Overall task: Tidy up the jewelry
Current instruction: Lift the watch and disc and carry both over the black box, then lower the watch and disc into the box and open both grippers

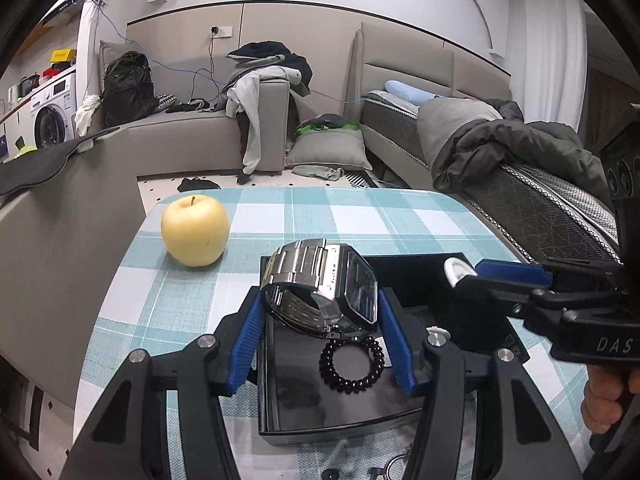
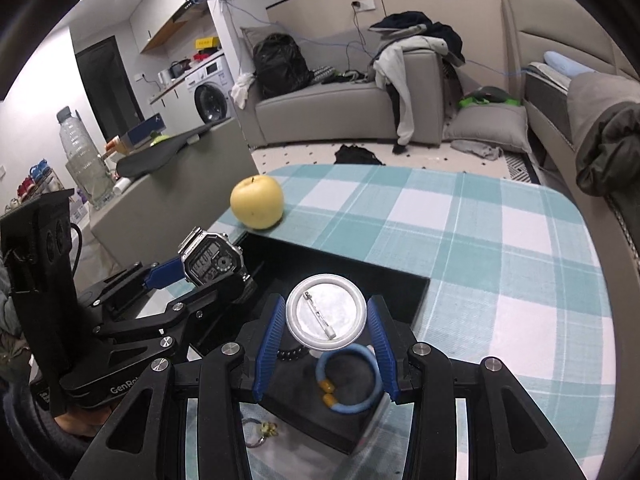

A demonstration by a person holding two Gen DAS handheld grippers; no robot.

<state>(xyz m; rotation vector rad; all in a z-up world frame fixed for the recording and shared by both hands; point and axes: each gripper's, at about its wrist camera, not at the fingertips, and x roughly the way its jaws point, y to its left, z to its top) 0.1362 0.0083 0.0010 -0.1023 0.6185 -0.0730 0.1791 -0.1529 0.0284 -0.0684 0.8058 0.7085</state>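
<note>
Left tongs [image 1: 322,316] closed on the watch [image 1: 320,288], blue pads on either side of the steel band, face tilted up to the right. It hangs over the near-left part of the black tray [image 1: 416,276], clear of the floor of it. My read: held by the band so it can go down flat without scraping the face.

Right tongs [image 2: 326,320] clamped on the round pin badge [image 2: 326,312], back side up with the clasp showing, pads on its rim. It sits above the tray's near end, directly over the blue ring bracelet [image 2: 347,380].

Already in the tray: black bead bracelet [image 1: 352,364] just below and behind the watch, blue bracelet under the badge. Both look settled.

Still out: a small key-ring-like piece [image 2: 258,432] on the table [image 2: 500,240], below the right tongs, outside the tray's near edge. Can't tell what it is exactly.

Room: tray's far half ahead of both tongs is bare, so that's the likely drop zone. The two tongs are close over one small tray, and the right one crosses in front of the left from the side. Risk of knocking each other, so one drop at a time seems safer. Tray wall is low but could catch the watch band. Apple [image 1: 195,230] sits ahead-left of the left tongs, off the tray, not in the way. Table edge on the left is near the tray.
</note>
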